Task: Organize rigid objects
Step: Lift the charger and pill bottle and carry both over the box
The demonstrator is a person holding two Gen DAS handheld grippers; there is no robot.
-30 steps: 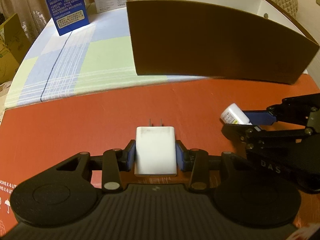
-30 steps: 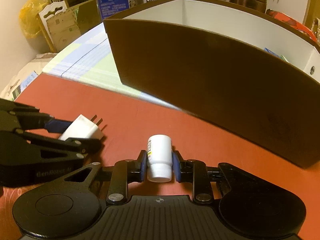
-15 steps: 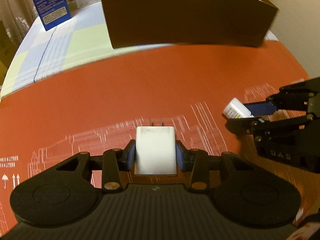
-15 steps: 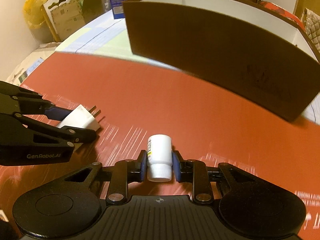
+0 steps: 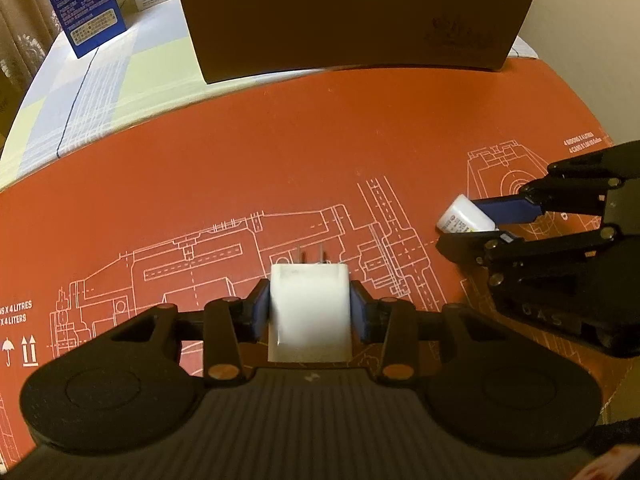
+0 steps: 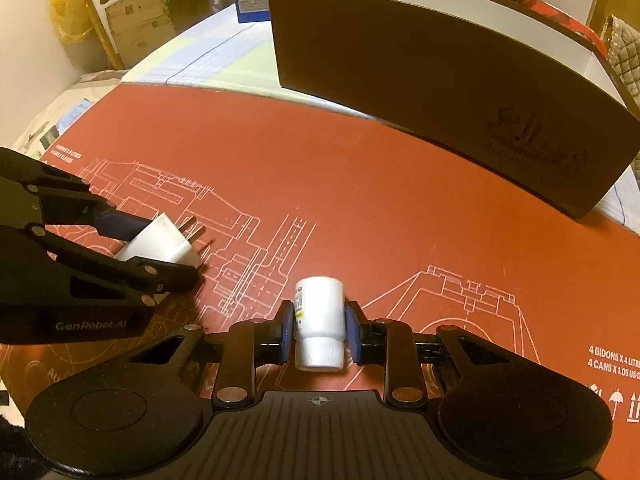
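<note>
Both pickups look done, placing remains: left hand-held gripper (image 5: 310,312) pinches a white plastic plug adapter (image 5: 309,312), right hand-held gripper (image 6: 319,332) pinches a small white plastic bottle (image 6: 319,322), above the bench's red printed cardboard sheet (image 5: 280,152), short of the brown cardboard box (image 6: 440,76).

Left hand-held gripper (image 5: 310,312): has drawn back from the box (image 5: 352,20), which now looks smaller and farther up its view.
Right hand-held gripper (image 6: 319,332): has drawn back from the box too, and now sits well apart from it.
Red sheet (image 5: 280,152): far more of it shows ahead of both grippers; its white line drawing and printed lettering have come into sight (none showed a second ago).
Plug (image 5: 309,312): once just short of the checked cloth (image 5: 100,76), it now lies over the line drawing.
Bottle (image 6: 319,328): likewise over the drawing now.
</note>
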